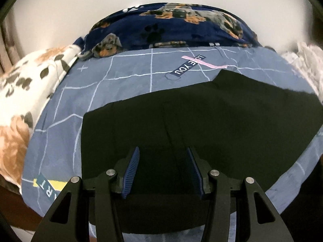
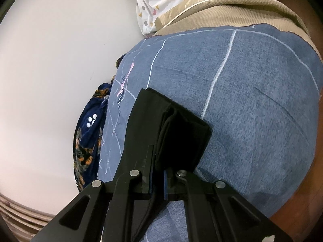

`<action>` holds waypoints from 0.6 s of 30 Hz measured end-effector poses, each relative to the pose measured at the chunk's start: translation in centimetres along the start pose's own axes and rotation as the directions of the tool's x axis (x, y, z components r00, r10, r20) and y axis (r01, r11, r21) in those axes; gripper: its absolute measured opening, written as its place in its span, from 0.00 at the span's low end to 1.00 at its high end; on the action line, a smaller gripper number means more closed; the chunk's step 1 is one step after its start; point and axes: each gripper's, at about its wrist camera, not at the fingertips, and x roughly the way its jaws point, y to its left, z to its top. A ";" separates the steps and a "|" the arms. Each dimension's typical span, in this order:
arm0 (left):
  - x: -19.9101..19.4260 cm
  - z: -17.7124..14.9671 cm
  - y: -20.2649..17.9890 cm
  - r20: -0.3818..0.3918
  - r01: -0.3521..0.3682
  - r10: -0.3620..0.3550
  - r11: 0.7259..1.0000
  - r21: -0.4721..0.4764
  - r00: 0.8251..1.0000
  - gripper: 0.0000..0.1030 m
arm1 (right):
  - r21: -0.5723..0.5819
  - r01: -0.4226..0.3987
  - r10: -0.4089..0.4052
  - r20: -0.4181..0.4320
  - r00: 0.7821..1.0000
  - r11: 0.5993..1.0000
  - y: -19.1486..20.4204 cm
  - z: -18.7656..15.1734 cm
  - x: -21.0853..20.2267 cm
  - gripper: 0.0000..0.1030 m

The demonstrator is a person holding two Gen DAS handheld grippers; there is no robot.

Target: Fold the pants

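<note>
The black pants (image 1: 201, 111) lie spread flat on the blue grid-patterned bedcover (image 1: 125, 74), reaching from the middle toward the right. My left gripper (image 1: 163, 150) hovers over their near part, tilted downward, its blue ribbed pads (image 1: 132, 171) apart with only flat cloth showing below them. In the right wrist view a folded, layered end of the pants (image 2: 177, 129) bunches up in front of my right gripper (image 2: 158, 161), whose jaws are shut on the black fabric. The bedcover (image 2: 252, 100) stretches beyond that fold.
A navy blanket with dog prints (image 1: 171, 26) is heaped at the far edge of the bed. A white and orange paw-print blanket (image 1: 26, 84) lies on the left. White patterned cloth (image 2: 161, 2) and a beige mattress edge (image 2: 222, 12) sit beyond the bedcover. A pale wall (image 2: 50, 60) runs along the far side.
</note>
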 end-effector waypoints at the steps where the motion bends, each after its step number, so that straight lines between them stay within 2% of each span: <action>1: 0.0 0.0 -0.2 0.002 -0.006 0.006 1.000 0.012 1.000 0.48 | -0.004 0.005 -0.005 0.003 1.000 1.000 0.1 -0.1 0.0 0.03; 11: -0.3 0.2 -0.8 0.022 -0.065 0.064 0.996 0.053 0.998 0.56 | 0.001 0.049 -0.049 0.004 0.999 0.999 0.6 0.1 0.2 0.03; 18: -0.2 0.4 -0.7 0.016 -0.075 0.074 0.996 0.051 0.997 0.58 | 0.008 0.068 -0.068 0.004 0.998 0.998 0.7 0.1 0.4 0.03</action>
